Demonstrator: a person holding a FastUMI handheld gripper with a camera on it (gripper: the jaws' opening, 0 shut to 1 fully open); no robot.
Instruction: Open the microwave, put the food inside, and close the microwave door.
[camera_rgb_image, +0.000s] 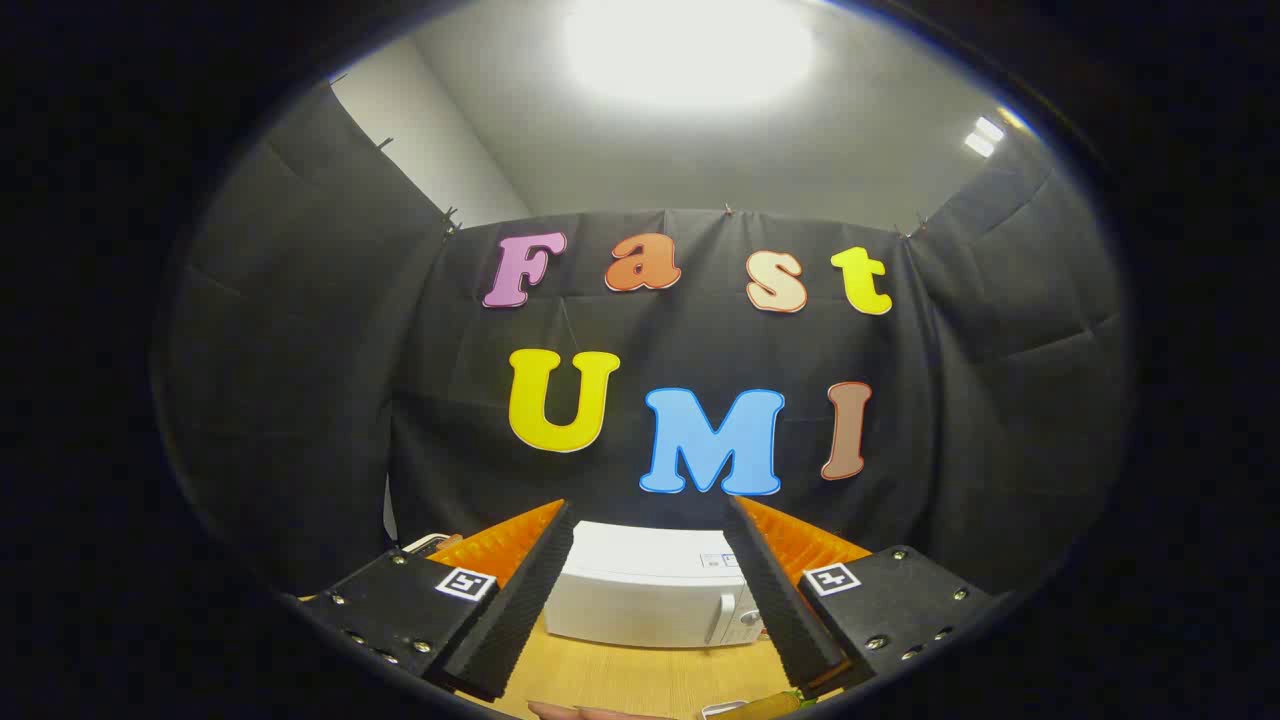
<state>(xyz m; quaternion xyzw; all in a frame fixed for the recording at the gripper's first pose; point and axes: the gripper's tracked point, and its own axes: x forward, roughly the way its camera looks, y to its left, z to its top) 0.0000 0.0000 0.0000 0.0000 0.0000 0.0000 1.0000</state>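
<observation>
Booth wall of black cloth takes most of the gripper view, lit ceiling above it. Below that, a wooden table (640, 680) with a white microwave (640, 585) standing on it, beyond the fingers and framed between them, well apart from the tips. Its door looks shut; a pale vertical handle (716, 618) sits toward the right of the front, just beside the control panel (742, 622). Nothing of the task is done yet, judging by the closed door.

The gripper (650, 520) is held high and spread wide, fingers parted with nothing between them, touching nothing.

Smallest things: near the base of the fingers, on the table, a pale rounded edge that may be a fingertip or a bit of food, and next to it a yellowish-green item (765, 707) that is probably the food. Both are cut off and blurred, so what they are cannot be told for sure. Behind the left finger a light curved piece (428, 543) peeks out, unclear.

Handling judgement: the microwave body is heavy and stiff and will stay put. The door should swing on a hinge opposite the handle, so the place to take hold is the handle bar, pinched across its width or hooked from behind, and pulled in an arc. Smooth plastic could slip under a shallow grip. The food looks small and light, possibly soft, so it calls for a gentle squeeze around its middle.
</observation>
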